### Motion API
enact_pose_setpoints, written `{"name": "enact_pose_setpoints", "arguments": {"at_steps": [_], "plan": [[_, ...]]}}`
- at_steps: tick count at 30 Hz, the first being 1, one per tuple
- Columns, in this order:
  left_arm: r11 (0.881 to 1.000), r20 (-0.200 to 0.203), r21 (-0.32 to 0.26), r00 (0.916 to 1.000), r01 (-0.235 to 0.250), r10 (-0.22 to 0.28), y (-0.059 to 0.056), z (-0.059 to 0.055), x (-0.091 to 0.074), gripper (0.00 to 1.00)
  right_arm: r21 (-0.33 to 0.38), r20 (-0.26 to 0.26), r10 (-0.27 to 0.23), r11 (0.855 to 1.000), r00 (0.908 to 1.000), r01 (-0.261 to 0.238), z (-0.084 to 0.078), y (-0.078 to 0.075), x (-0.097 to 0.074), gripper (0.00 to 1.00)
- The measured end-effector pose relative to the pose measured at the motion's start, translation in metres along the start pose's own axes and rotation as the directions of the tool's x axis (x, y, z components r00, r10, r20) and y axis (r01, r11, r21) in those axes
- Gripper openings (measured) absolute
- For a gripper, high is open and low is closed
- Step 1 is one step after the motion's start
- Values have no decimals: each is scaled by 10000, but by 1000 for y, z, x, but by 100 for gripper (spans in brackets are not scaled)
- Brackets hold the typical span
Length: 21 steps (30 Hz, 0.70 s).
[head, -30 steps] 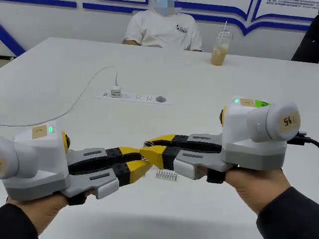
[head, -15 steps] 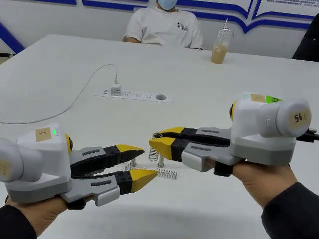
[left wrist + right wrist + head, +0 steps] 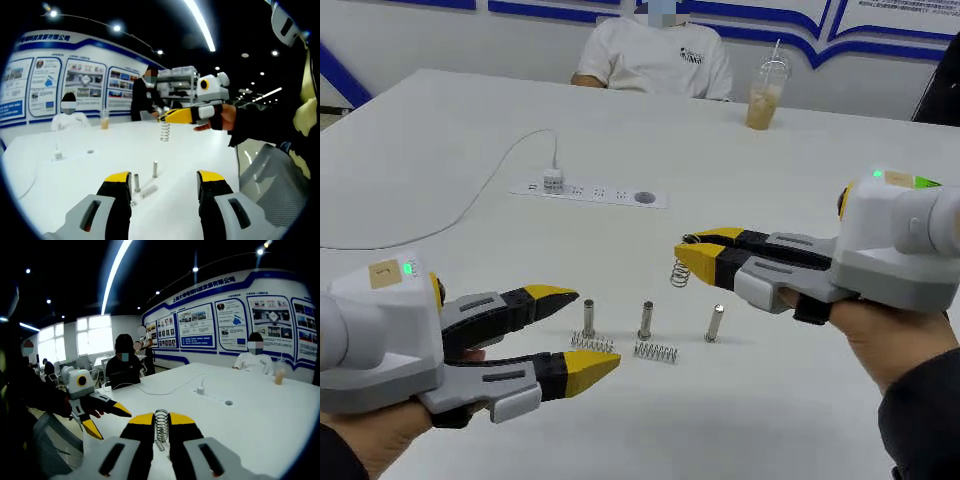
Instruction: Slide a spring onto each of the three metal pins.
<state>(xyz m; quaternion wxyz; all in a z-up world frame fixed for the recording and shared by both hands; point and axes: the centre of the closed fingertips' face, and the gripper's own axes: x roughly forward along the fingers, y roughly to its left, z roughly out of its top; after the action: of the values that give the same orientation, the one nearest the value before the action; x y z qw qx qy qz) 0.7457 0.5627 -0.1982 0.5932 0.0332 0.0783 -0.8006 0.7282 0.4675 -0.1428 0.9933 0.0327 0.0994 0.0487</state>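
A clear plastic cup with a tan drink and a straw in it stands at the far side of a white table, just in front of a seated person in a white shirt. The table's far edge runs behind the cup. Between there and the work, the broad tabletop carries a white power strip with one plug in it, and its cable curves off to the left. Three metal pins stand upright in a row on the near part of the table: left pin, middle pin and right pin. They stand apart from one another, with open surface beyond and to the right. There are three springs. The first spring lies at the foot of the left pin and the second spring lies just in front of the middle pin. The third spring hangs (coils pointing down) from the right gripper, whose jaws are pinched narrow on its top end, raised above the table beyond the pins. The left gripper is spread wide with nothing in it, its yellow tips close beside the left pin
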Motion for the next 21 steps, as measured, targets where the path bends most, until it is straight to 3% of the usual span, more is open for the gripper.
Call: {"name": "enact_pose_setpoints", "arguments": {"at_steps": [6,11,15,21], "plan": [[9996,-51,-106,9996,-279,278,6,-3,-7,60,-32,23,-620,9981,9981,620,-7,-27,2,11],[9990,-70,-169,9991,-423,421,9,-5,-12,62,260,-39,-1257,9917,9921,1257,-24,-51,3,11],[9984,-111,-196,9986,-526,524,12,-8,-15,62,285,-336,-1776,9835,9835,1786,-46,-69,3,11],[9978,-163,-283,9981,-606,601,14,-11,-17,63,-167,-848,-1989,9800,9763,1982,-72,-76,8,11]]}}
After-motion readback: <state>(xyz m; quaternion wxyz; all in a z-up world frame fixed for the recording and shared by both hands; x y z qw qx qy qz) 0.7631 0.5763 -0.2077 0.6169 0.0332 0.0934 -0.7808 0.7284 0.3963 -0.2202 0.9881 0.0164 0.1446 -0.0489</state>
